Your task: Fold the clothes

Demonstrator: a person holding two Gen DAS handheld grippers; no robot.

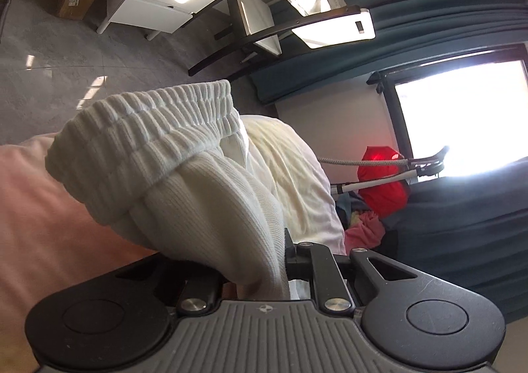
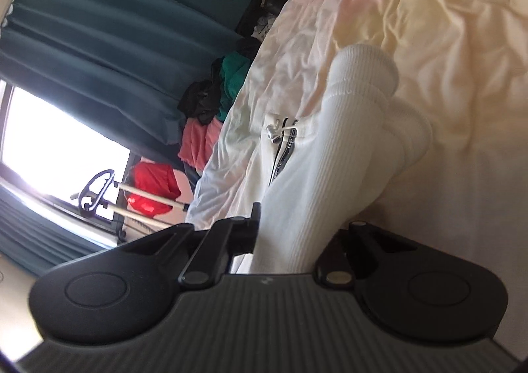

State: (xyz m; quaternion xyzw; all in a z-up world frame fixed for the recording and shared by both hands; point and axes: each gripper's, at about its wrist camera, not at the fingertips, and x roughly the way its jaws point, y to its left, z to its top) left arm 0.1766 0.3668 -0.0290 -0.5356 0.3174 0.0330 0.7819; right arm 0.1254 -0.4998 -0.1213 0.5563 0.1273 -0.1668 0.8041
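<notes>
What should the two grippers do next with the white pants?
Probably lower them onto the bed sheet and lay them flat. Both the left hand-held gripper and right hand-held gripper pinch the white ribbed pants, which hang bunched.

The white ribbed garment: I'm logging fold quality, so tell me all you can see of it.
The white ribbed knit garment looks like soft jogger-style trousers, with gathered elastic cuffs and a drawstring with metal tips. It is bunched and lifted, clamped in both the left gripper and the right gripper, its far end resting on the crumpled pale bedsheet.
</notes>
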